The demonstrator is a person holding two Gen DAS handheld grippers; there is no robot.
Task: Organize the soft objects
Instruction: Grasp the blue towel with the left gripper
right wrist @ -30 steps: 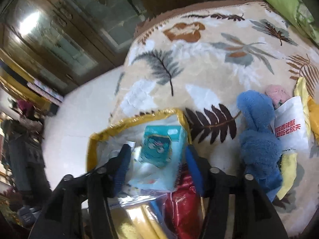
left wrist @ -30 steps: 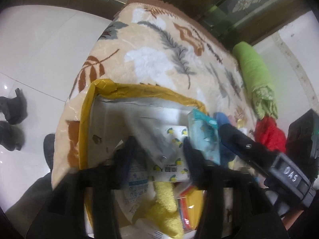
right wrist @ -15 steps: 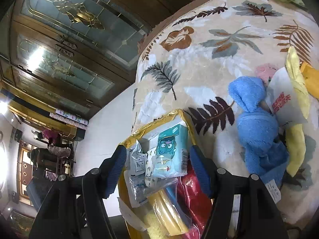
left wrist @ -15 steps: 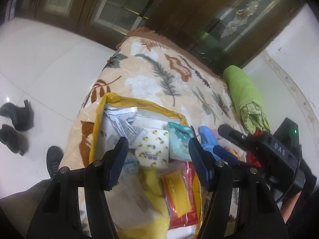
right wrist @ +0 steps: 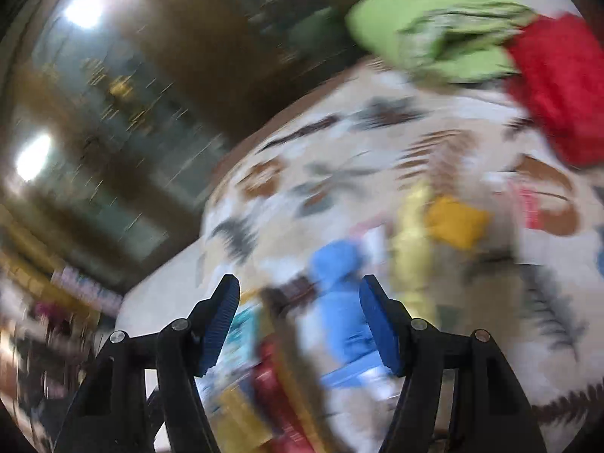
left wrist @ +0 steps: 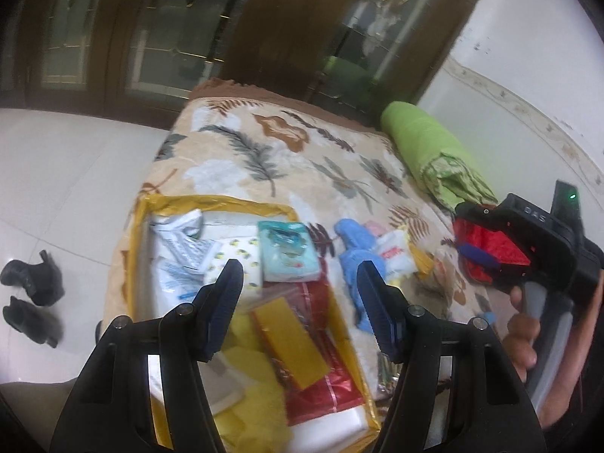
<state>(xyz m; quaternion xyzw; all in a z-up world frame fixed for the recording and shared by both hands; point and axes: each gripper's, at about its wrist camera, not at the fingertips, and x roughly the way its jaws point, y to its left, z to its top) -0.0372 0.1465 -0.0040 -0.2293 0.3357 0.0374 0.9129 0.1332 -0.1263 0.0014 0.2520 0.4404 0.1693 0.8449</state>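
A yellow-rimmed storage bag (left wrist: 211, 201) lies open on a leaf-patterned blanket (left wrist: 264, 151). It holds a teal tissue pack (left wrist: 288, 251), white packets, a yellow pack (left wrist: 290, 339), a red pack and a yellow towel. A blue plush (left wrist: 356, 256) lies on the blanket just right of the bag, with a white packet (left wrist: 394, 253) beside it. My left gripper (left wrist: 298, 302) is open and empty above the bag. My right gripper (right wrist: 300, 324) is open and empty above the blue plush (right wrist: 339, 302); its view is blurred. It also shows at the right of the left wrist view (left wrist: 528, 234).
A green rolled bedding (left wrist: 430, 151) and a red cloth (left wrist: 490, 253) lie at the blanket's far right. Dark boots (left wrist: 32, 294) stand on the white floor at left. Dark wooden cabinets (left wrist: 151, 37) stand behind. Yellow and orange soft items (right wrist: 453, 222) lie on the blanket.
Both grippers have risen and drawn back from the bag. The left one let go of the white lemon-print pack. The right one swung right, away from the teal pack toward the blue plush.
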